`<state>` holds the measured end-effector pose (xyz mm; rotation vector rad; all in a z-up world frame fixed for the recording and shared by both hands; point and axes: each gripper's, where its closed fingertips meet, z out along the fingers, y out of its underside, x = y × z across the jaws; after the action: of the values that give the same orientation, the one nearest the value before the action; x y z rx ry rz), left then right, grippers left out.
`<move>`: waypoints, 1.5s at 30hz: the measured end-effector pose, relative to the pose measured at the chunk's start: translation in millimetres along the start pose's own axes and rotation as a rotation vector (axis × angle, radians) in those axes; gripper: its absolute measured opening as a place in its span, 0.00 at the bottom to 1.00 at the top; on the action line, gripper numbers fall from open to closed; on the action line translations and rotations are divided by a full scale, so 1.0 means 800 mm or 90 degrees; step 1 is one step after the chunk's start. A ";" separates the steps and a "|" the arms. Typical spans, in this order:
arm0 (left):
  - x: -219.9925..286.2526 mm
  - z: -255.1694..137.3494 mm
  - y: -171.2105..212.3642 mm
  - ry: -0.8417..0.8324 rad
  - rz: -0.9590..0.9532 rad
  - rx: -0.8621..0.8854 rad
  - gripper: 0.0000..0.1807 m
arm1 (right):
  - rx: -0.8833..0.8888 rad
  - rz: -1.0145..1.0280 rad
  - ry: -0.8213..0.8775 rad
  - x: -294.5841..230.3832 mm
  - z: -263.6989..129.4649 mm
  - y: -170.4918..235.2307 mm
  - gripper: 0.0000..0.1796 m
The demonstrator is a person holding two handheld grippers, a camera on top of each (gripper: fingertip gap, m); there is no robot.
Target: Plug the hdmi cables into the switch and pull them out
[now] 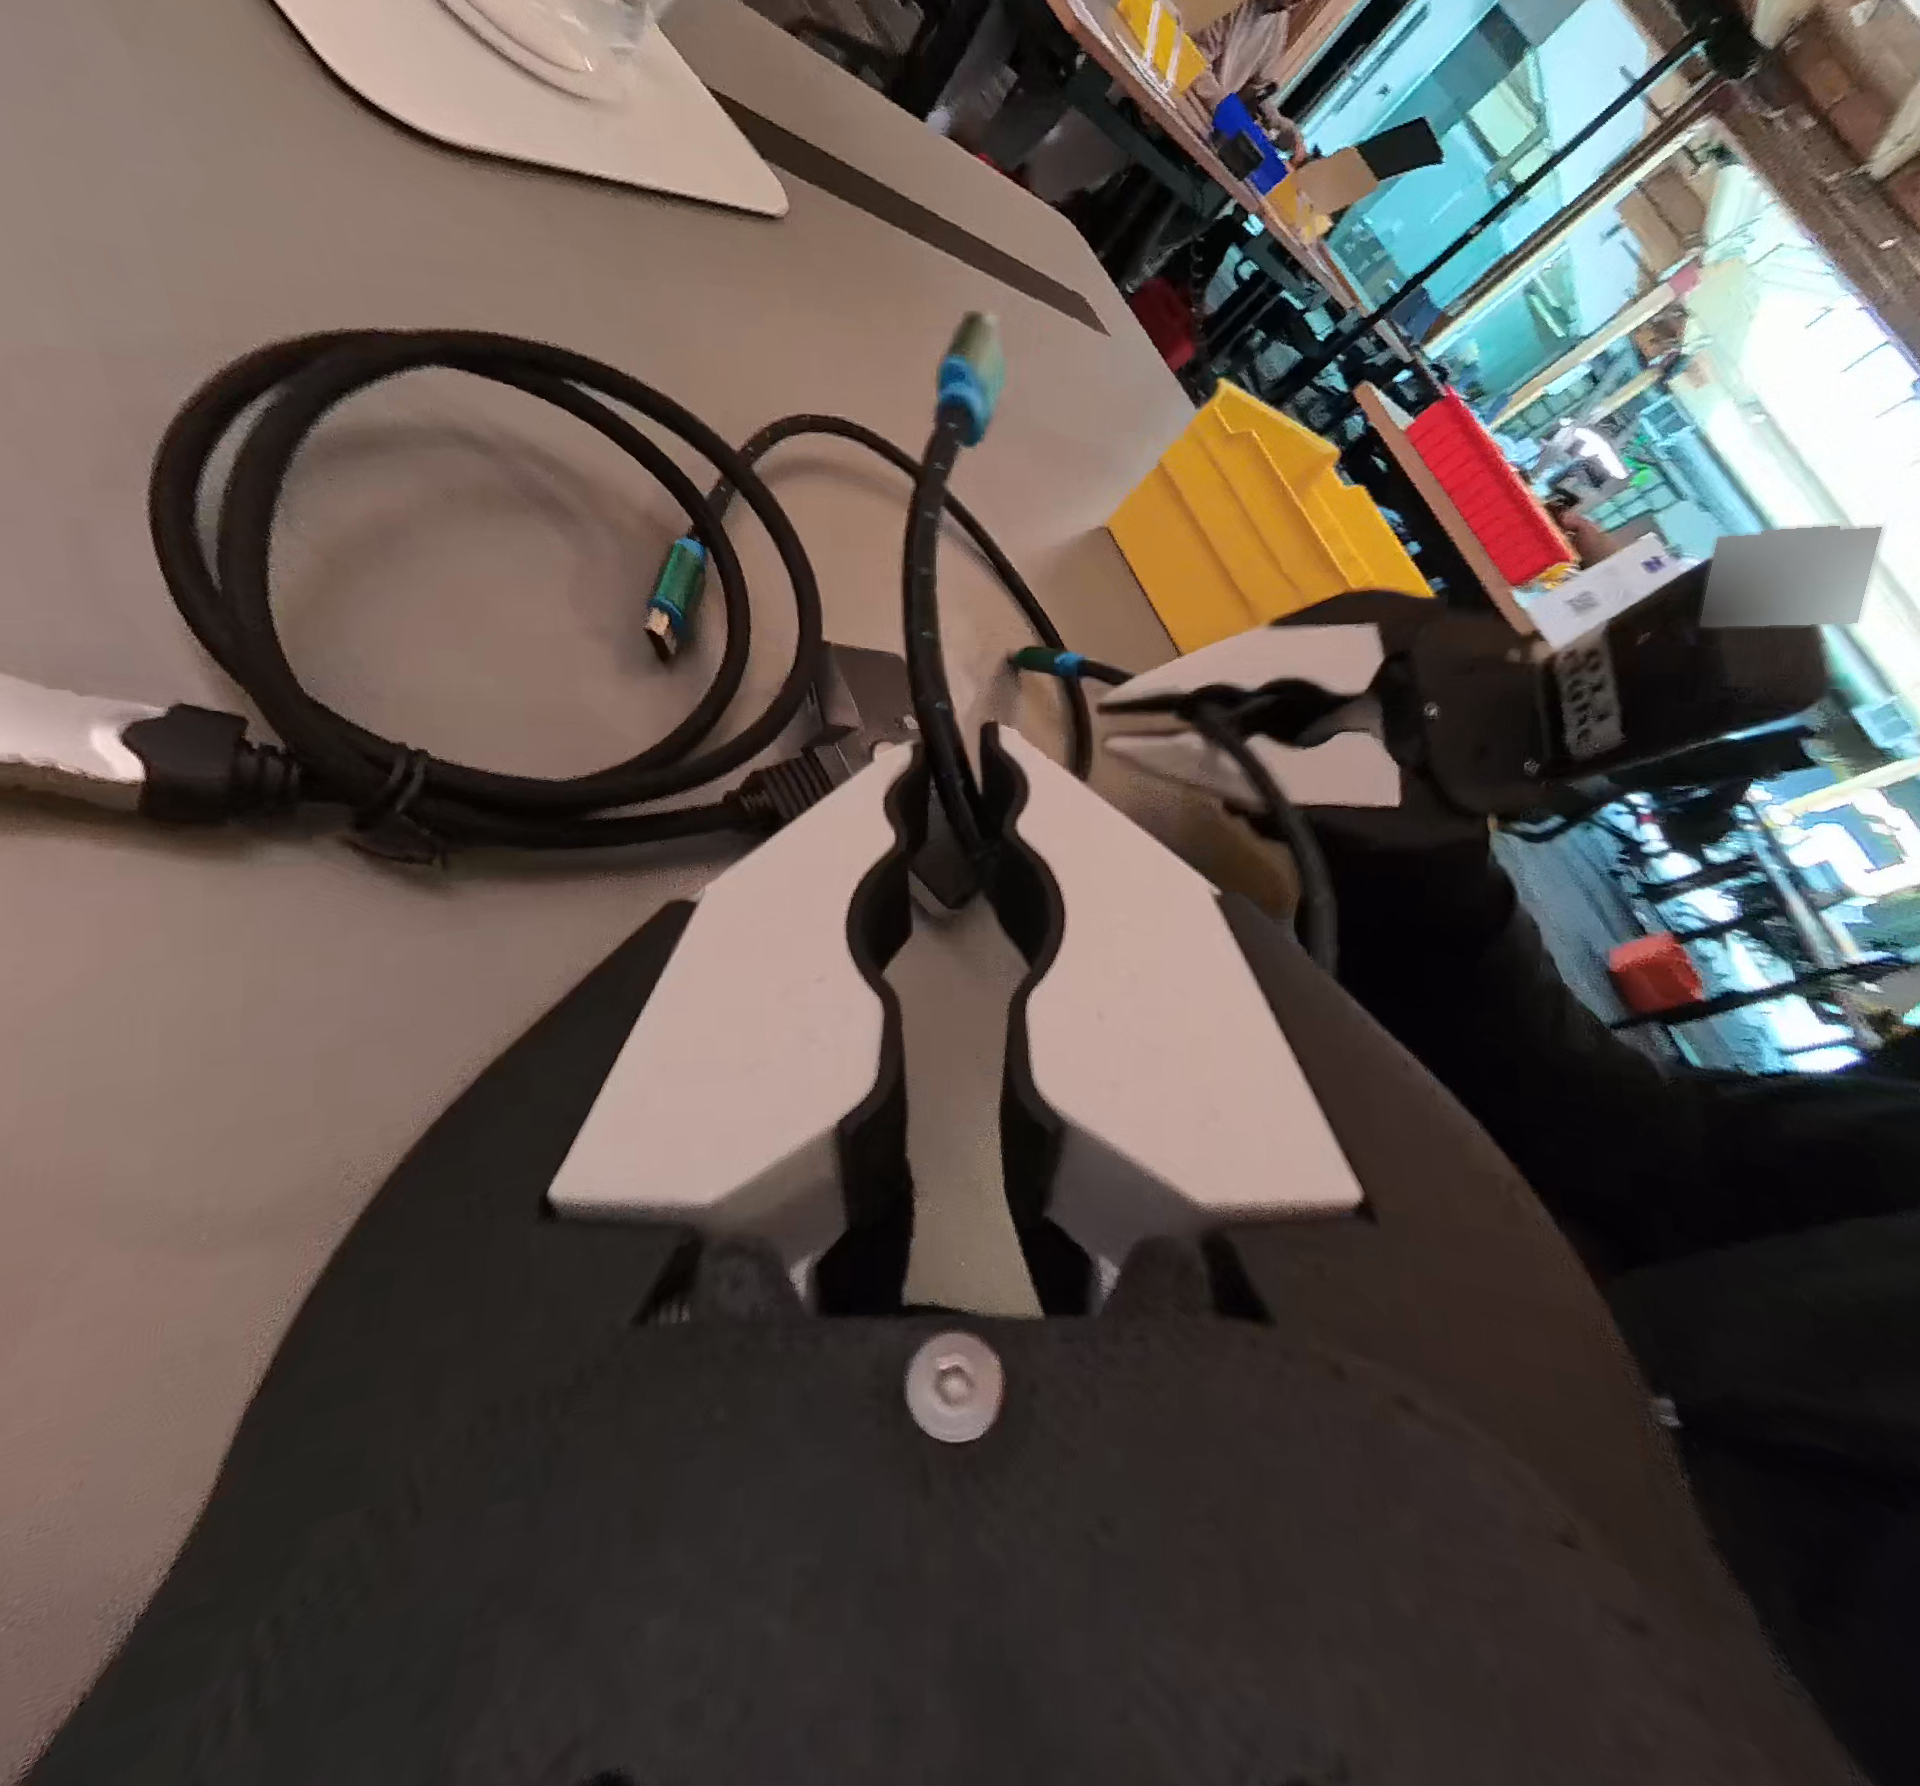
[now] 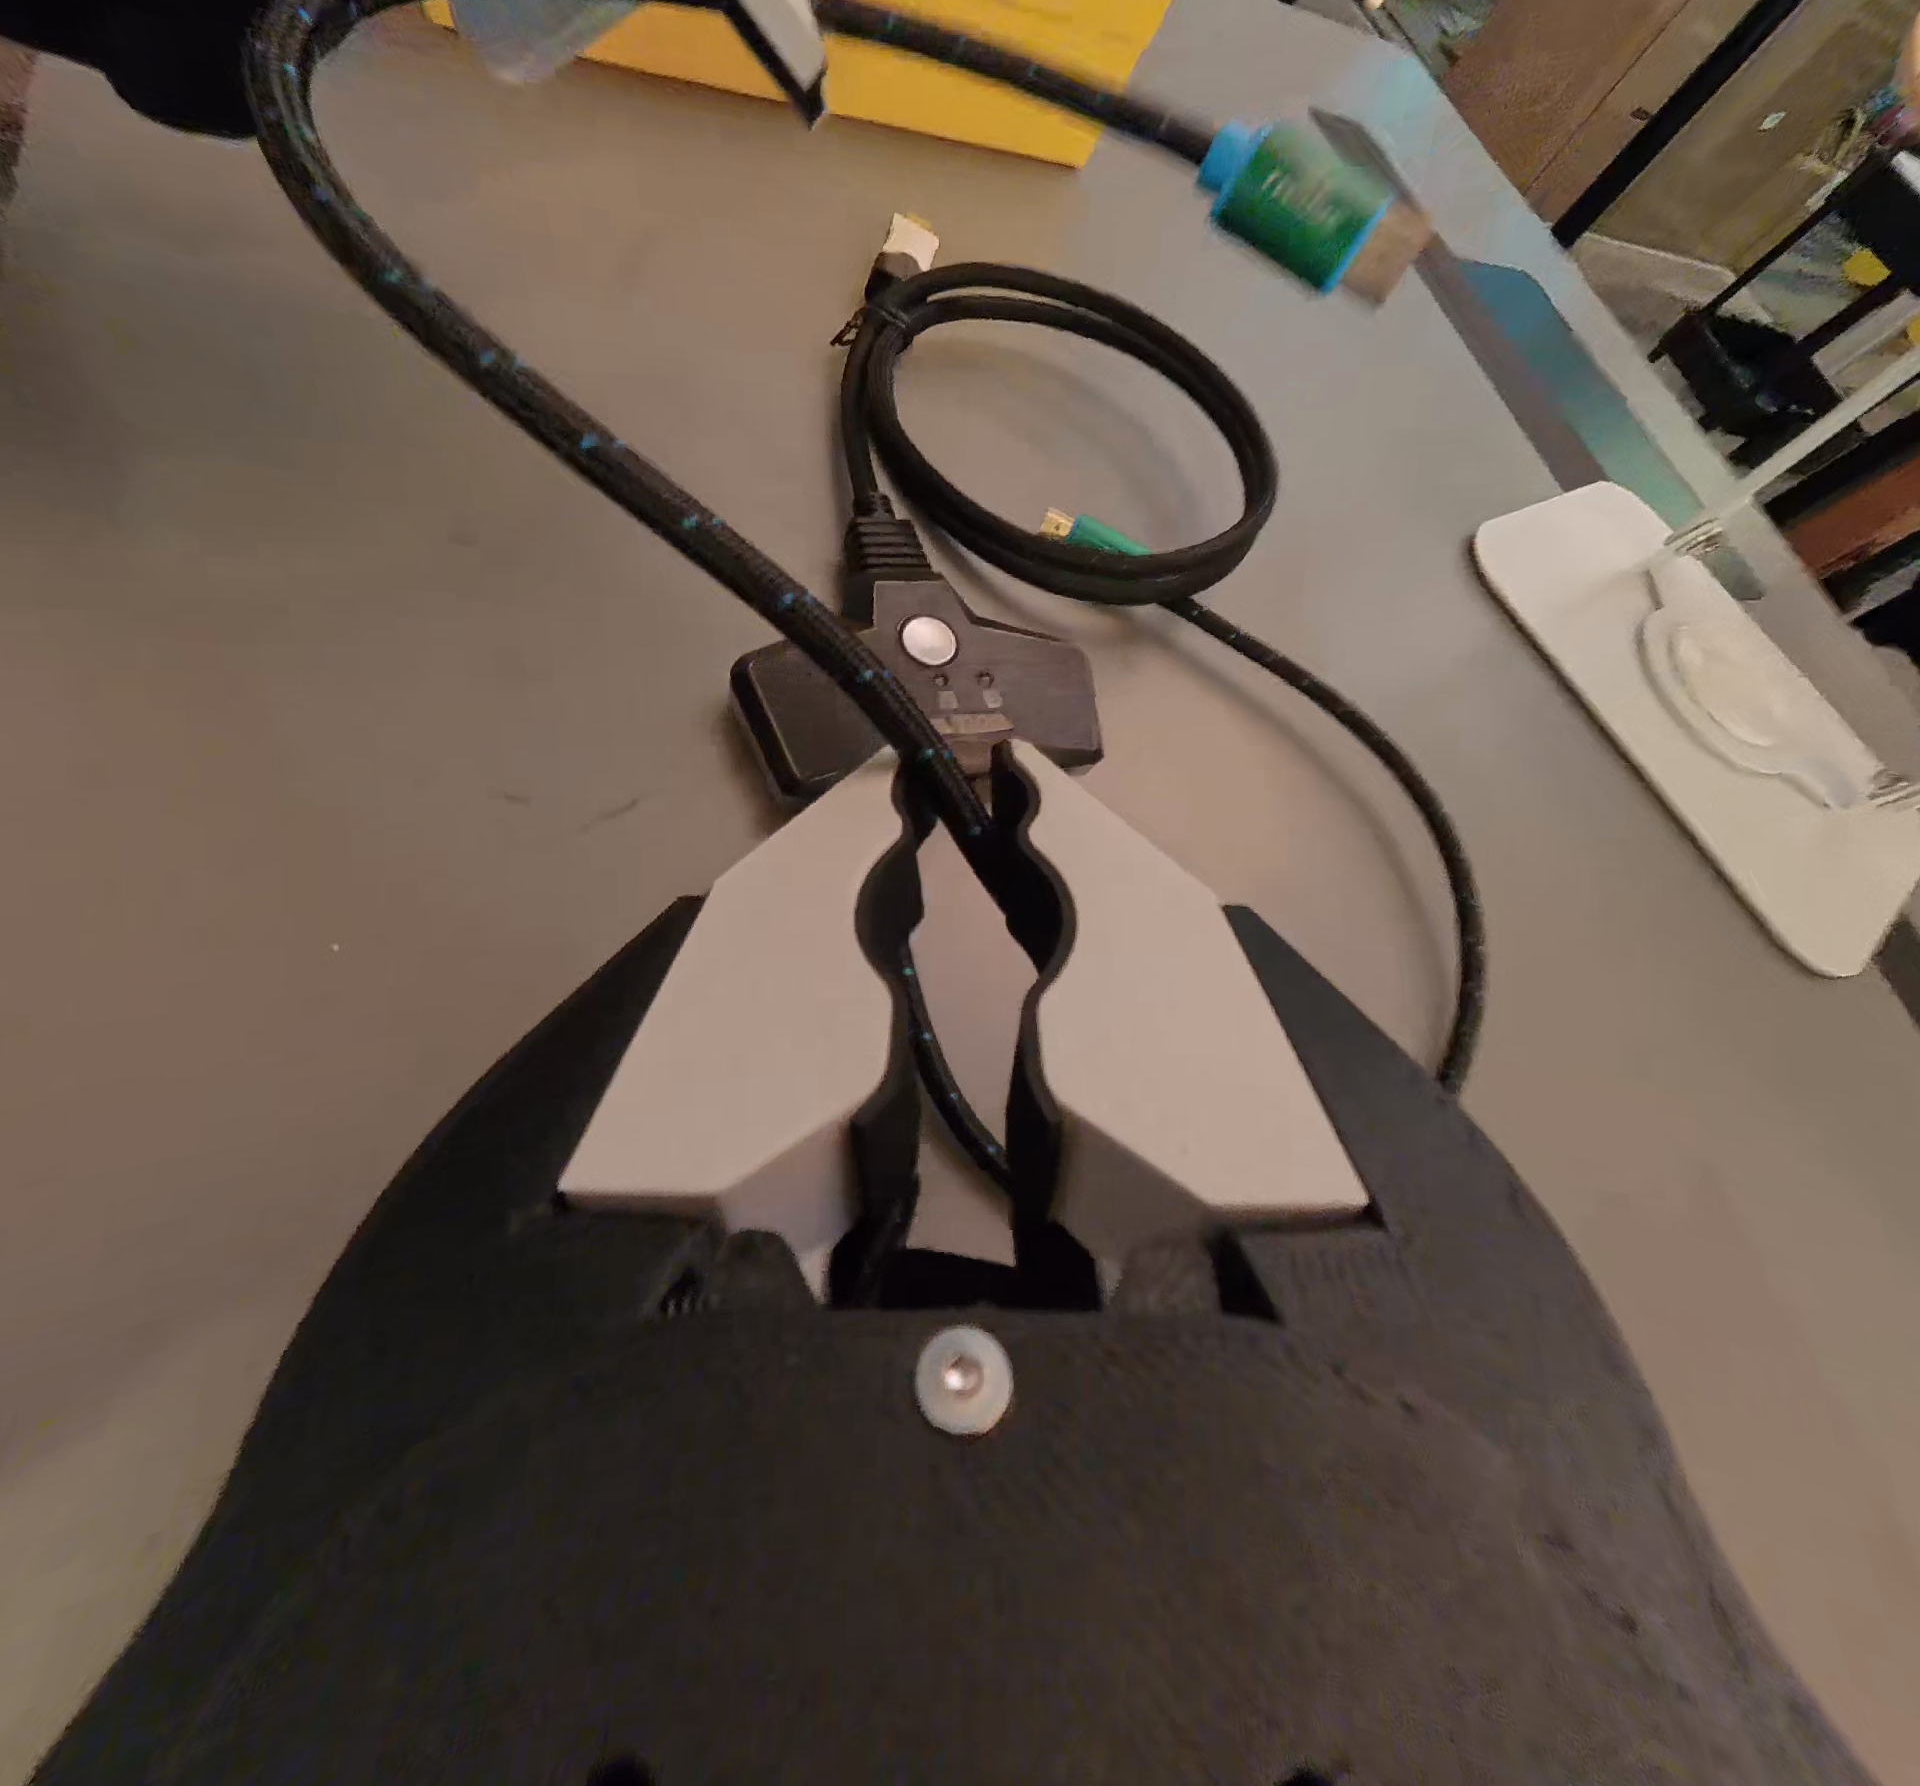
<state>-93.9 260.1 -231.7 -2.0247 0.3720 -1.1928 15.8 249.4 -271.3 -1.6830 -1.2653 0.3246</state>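
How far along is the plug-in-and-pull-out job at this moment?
Done: nothing visibly; no green plug sits in the switch. In hand: the left claw and right claw both grip the braided cable, its green plug raised in the air. Left, as things lie: plugging and pulling; the second green plug lies on the table.

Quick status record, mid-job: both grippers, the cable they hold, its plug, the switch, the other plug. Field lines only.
left gripper: shut on braided cable, below its raised end
right gripper: shut on the same cable, just in front of the switch
raised plug: green and blue, in the air, not plugged in
switch: black, flat on grey table, one fixed black lead behind it
second plug: green, lying loose on table inside coiled lead
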 end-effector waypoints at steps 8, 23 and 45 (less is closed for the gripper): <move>0.002 0.003 0.040 0.055 -0.029 -0.056 0.06 | -0.080 -0.136 0.022 0.024 -0.051 -0.060 0.00; 0.056 0.008 0.060 0.181 -0.148 0.010 0.08 | -0.169 -0.057 0.018 0.069 0.017 -0.043 0.00; -0.029 -0.046 -0.016 0.050 -0.155 0.225 0.02 | -0.325 -0.029 -0.285 -0.063 -0.081 0.000 0.34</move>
<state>-138.4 265.0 -226.4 -1.7518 -0.0511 -1.3795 38.9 172.4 -255.7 -2.0761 -1.8304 0.3878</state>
